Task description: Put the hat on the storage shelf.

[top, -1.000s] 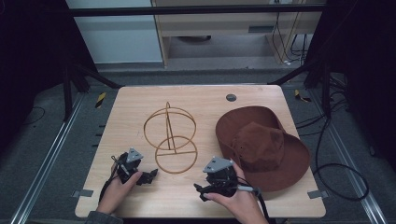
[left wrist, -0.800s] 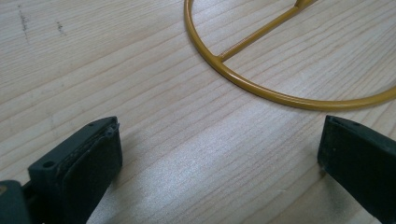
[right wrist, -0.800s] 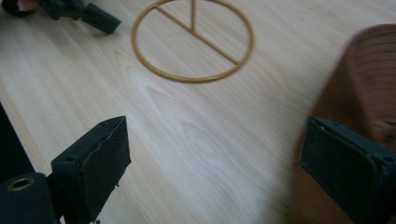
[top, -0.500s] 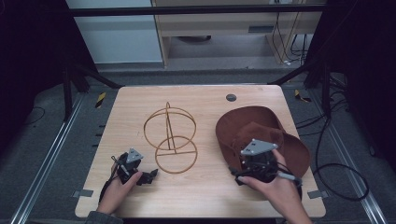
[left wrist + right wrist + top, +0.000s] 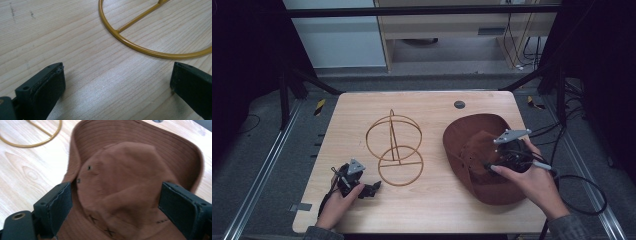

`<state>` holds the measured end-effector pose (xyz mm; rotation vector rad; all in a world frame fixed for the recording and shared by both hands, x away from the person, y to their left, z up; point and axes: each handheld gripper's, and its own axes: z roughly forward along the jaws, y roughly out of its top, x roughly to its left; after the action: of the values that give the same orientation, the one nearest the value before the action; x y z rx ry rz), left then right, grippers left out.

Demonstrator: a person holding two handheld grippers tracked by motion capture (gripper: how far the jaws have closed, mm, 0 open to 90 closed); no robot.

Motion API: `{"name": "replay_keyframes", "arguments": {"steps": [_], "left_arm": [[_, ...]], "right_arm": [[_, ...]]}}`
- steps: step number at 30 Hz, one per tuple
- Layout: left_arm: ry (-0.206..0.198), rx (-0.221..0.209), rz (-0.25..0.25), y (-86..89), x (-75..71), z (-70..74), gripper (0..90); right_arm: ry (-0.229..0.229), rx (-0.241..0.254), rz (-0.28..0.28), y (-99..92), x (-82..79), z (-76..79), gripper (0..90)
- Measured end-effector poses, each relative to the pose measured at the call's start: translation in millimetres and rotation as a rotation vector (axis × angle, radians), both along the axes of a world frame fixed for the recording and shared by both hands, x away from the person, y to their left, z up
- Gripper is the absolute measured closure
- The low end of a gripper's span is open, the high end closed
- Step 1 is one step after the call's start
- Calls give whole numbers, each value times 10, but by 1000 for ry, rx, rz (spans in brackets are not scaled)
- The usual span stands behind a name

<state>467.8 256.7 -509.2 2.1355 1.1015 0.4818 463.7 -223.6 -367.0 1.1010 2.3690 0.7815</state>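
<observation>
A brown brimmed hat [image 5: 472,142] lies on the right part of the wooden table [image 5: 432,210]. My right gripper [image 5: 490,165] hovers over it, open, and its jaws stand either side of the crown [image 5: 120,177] without closing on it. A gold wire stand [image 5: 393,132] with a ring base occupies the table's middle. My left gripper [image 5: 373,188] rests near the front left edge, open, and points at the ring base [image 5: 140,48], a short way from it. Bare wood lies between its jaws.
A dark round insert [image 5: 459,104] sits in the tabletop near the far edge. Cables [image 5: 584,192] trail off the right side. Metal rails run along both sides of the table, and shelving stands behind it.
My right gripper moved from the front middle of the table to the right and forward, and is now over the hat's crown. The left gripper has stayed still.
</observation>
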Motion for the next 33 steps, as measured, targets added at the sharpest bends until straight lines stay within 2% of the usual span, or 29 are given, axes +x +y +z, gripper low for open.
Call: {"name": "replay_keyframes", "arguments": {"steps": [4, 5, 6, 7, 11, 14, 19, 25, 33], "left_arm": [[0, 0, 0, 0, 0, 0, 0], [0, 0, 0, 0, 0, 0, 0], [0, 0, 0, 0, 0, 0, 0], [0, 0, 0, 0, 0, 0, 0], [0, 0, -1, -1, -1, 0, 0], [0, -1, 0, -1, -1, 0, 0], [0, -1, 0, -1, -1, 0, 0], [-1, -3, 1, -3, -1, -1, 0], [-1, -4, 2, -4, -1, -2, 0]], "right_arm": [[34, -14, -17, -90, 164, 130, 100], [34, -14, -17, -90, 164, 130, 100], [58, -25, -13, -119, 242, 164, 95], [58, -25, -13, -119, 242, 164, 95], [110, -75, -19, -133, 415, 186, 89], [142, -64, -20, -141, 555, 195, 83], [192, -78, -9, -117, 762, 136, 85], [251, -100, 8, -54, 927, 8, 79], [275, -118, 10, -1, 1005, -79, 85]]}}
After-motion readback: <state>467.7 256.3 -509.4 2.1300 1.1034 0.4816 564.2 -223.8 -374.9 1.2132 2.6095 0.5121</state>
